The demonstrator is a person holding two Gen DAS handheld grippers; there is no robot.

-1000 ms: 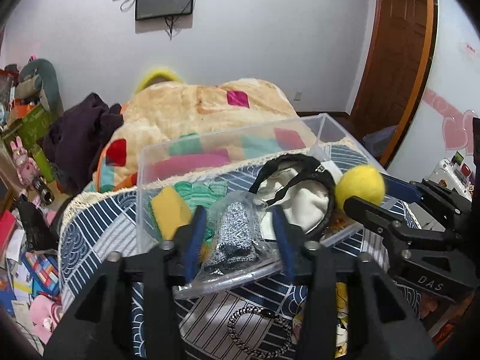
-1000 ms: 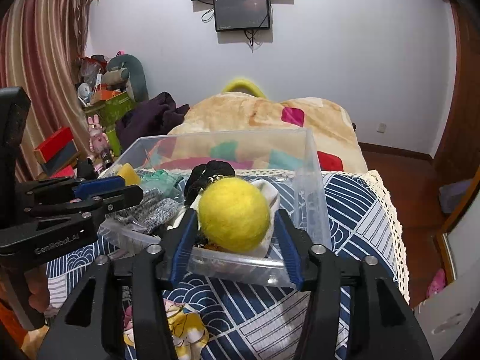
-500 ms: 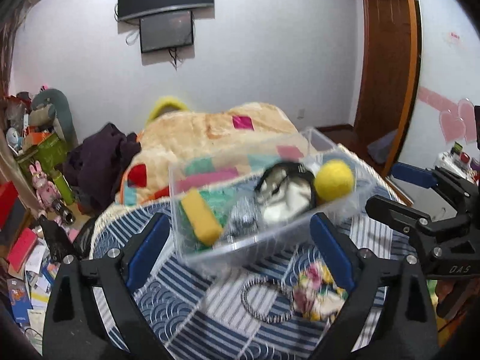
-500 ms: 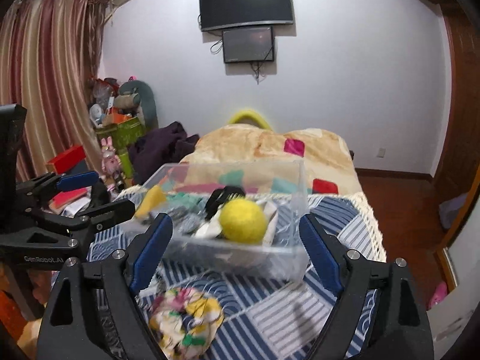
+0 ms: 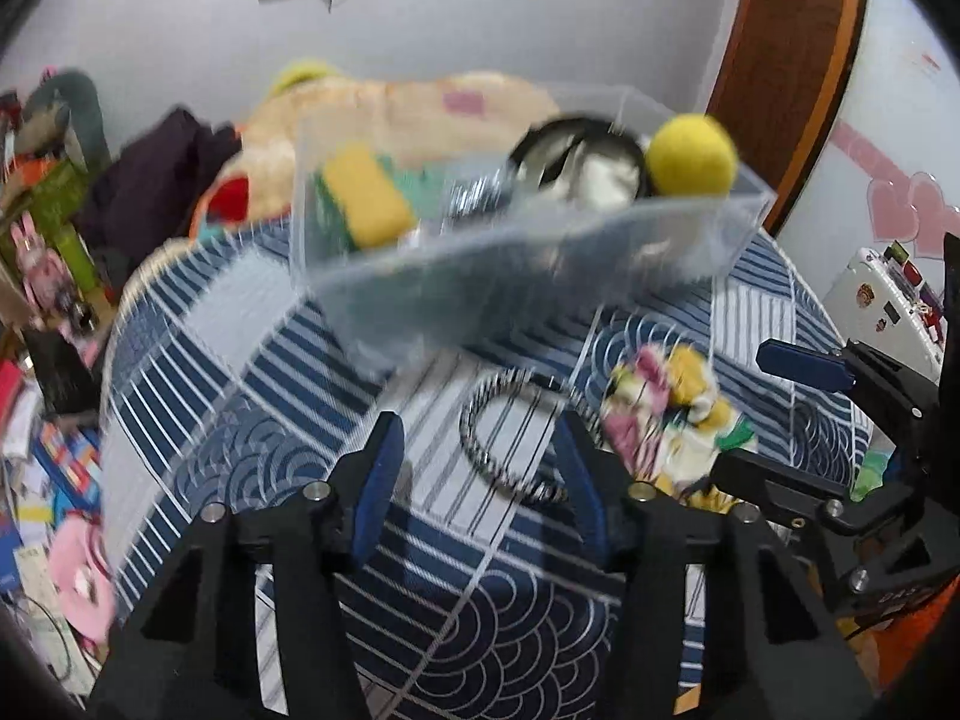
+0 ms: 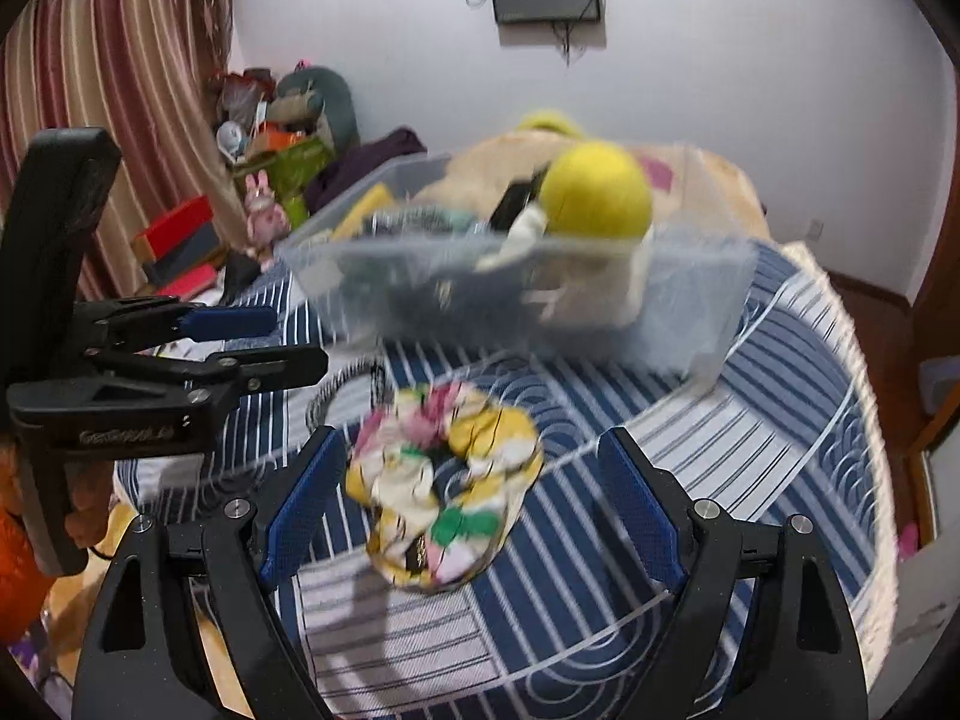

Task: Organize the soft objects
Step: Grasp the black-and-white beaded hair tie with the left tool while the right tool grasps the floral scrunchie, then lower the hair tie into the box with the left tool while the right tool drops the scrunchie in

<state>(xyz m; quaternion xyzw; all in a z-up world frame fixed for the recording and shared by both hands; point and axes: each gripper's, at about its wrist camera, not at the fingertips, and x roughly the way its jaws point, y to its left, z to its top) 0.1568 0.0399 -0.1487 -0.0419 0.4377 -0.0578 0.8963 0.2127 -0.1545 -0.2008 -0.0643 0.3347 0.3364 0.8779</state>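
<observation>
A clear plastic bin (image 5: 708,240) (image 6: 690,300) stands on the blue patterned tablecloth (image 5: 240,420). In it lie a yellow ball (image 5: 693,156) (image 6: 600,192), a yellow sponge (image 5: 366,198), a bagged grey item and a black-rimmed white item (image 5: 594,165). A striped hair band (image 5: 510,450) lies between the fingers of my open, empty left gripper (image 5: 480,480). A floral scrunchie (image 5: 672,408) (image 6: 444,480) lies between the fingers of my open, empty right gripper (image 6: 474,504).
A bed with a beige patchwork blanket (image 5: 390,108) lies behind the table. Toys and boxes (image 6: 270,156) crowd the left floor. A wooden door (image 5: 786,60) is at the right. The table's lace edge (image 6: 864,396) curves at the right.
Both grippers released their items into the bin, opened and drew back. Now they have dropped lower over the cloth, the left around the hair band, the right around the scrunchie.
</observation>
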